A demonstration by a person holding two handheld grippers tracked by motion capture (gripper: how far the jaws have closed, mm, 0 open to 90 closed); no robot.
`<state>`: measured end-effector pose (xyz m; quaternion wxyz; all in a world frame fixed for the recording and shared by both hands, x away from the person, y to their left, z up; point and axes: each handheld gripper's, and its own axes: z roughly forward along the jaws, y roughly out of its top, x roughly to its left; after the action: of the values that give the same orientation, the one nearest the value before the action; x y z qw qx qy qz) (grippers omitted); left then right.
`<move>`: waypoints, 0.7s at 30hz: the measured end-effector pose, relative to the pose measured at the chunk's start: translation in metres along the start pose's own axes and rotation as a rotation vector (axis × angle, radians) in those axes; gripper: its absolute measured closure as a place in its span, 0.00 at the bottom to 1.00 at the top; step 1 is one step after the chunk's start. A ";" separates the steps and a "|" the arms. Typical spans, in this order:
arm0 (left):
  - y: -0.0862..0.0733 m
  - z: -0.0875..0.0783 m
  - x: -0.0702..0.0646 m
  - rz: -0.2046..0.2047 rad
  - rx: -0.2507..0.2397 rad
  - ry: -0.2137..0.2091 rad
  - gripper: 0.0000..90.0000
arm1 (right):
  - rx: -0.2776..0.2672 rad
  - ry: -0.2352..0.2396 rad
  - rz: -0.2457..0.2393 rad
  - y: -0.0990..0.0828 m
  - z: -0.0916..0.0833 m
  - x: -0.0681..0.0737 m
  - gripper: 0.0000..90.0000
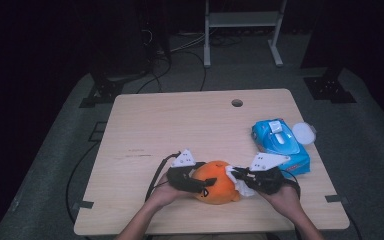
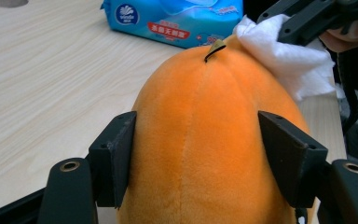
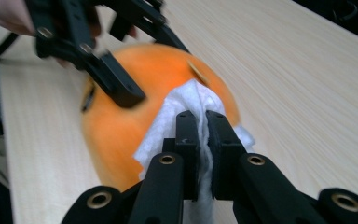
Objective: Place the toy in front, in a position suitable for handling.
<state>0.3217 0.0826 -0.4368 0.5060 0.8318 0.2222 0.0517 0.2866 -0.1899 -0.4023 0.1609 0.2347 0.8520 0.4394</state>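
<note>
1. Both tongs meet at the orange plush toy (image 1: 217,182) in the high view. It lies near the front edge of the wooden table (image 1: 180,125). The left gripper (image 1: 195,182) lies across the toy's left side and the right gripper (image 1: 237,176) comes at the toy's right side with a white wipe (image 1: 237,182). A hand (image 1: 166,194) holds the left gripper. A blue wipes pack (image 1: 280,145) lies behind and to the right of the toy, with a white round lid (image 1: 304,132) just beside the pack's far corner.

2. Left gripper view: the left gripper (image 2: 196,158) is clamped on the toy (image 2: 205,135), one black pad pressed to each flank, the plush bulging between them. No gap shows at either pad. At the toy's top, beside its small stem, the white wipe (image 2: 284,58) rests on the plush, held by the other gripper. The wipes pack (image 2: 177,21) lies beyond the toy.

3. Right gripper view: the right gripper (image 3: 203,135) has its jaws drawn together on the wipe (image 3: 186,107), which is pinched between them and spreads onto the toy (image 3: 135,116). The left gripper's jaw lies on the toy's far side.
</note>
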 end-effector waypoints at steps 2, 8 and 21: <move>-0.001 -0.001 0.005 -0.025 -0.004 -0.008 0.35 | 0.026 -0.024 0.004 -0.006 -0.001 -0.004 0.92; -0.001 0.001 0.002 -0.025 -0.005 0.002 0.34 | -0.020 0.065 0.019 -0.001 0.001 0.004 0.92; 0.002 0.002 -0.006 0.029 -0.001 -0.002 0.31 | -0.032 0.083 0.037 0.001 0.003 0.004 0.92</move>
<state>0.3176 0.0776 -0.4350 0.5056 0.8349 0.2096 0.0585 0.2851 -0.1852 -0.4034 0.1210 0.2294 0.8464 0.4651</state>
